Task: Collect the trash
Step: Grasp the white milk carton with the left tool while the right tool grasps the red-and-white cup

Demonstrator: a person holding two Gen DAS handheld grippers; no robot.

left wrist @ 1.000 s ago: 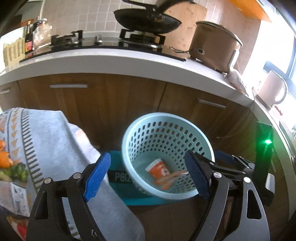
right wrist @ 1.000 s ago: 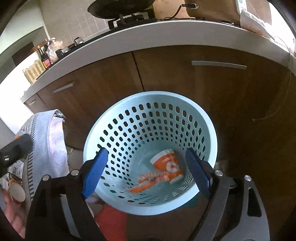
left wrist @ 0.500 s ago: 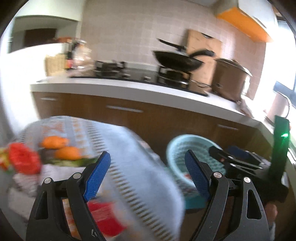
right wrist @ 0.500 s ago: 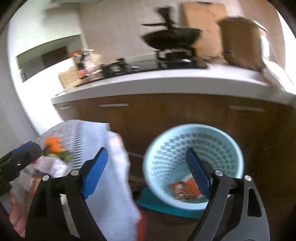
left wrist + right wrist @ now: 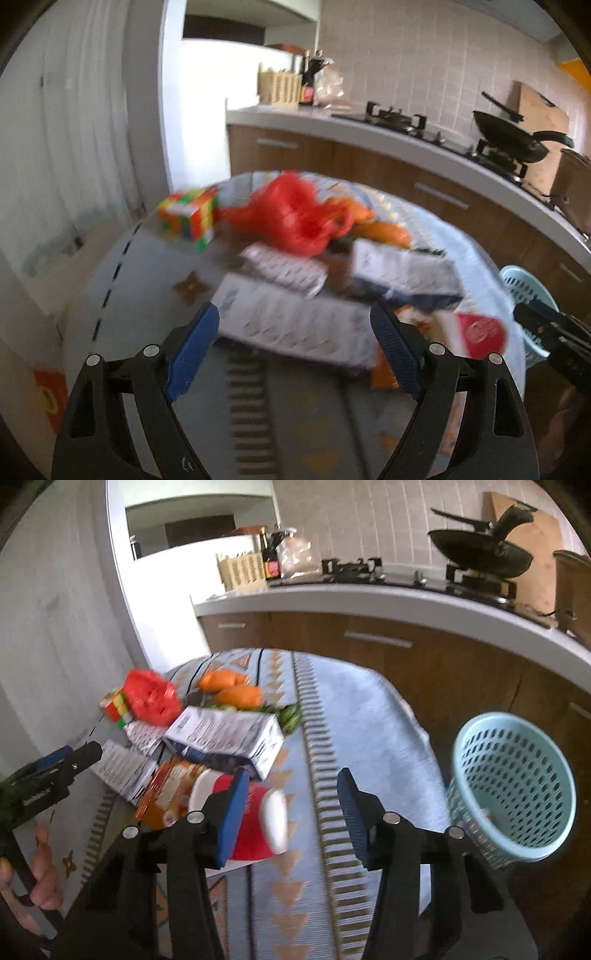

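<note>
Both grippers have swung from the basket (image 5: 513, 790) to the table. Right gripper (image 5: 291, 808), jaws wide and empty, sits nearest the red cup (image 5: 258, 823), lying sideways just left of its fingertips; left gripper (image 5: 295, 354) hovers wide over a white carton (image 5: 295, 325).

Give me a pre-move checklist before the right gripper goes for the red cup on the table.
1. Right gripper empty, jaws apart: ok.
2. Left gripper empty, jaws apart: ok.
3. Red cup in view, lying on its side near the table edge, partly behind the right gripper's left jaw: ok.
4. Cup clear of neighbours: not ok, the orange packet lies right against it.
5. Blue basket reachable beside the table, opening tilted toward the camera: ok.
6. Sharp view for aiming: not ok, both pictures are motion-blurred.
</note>
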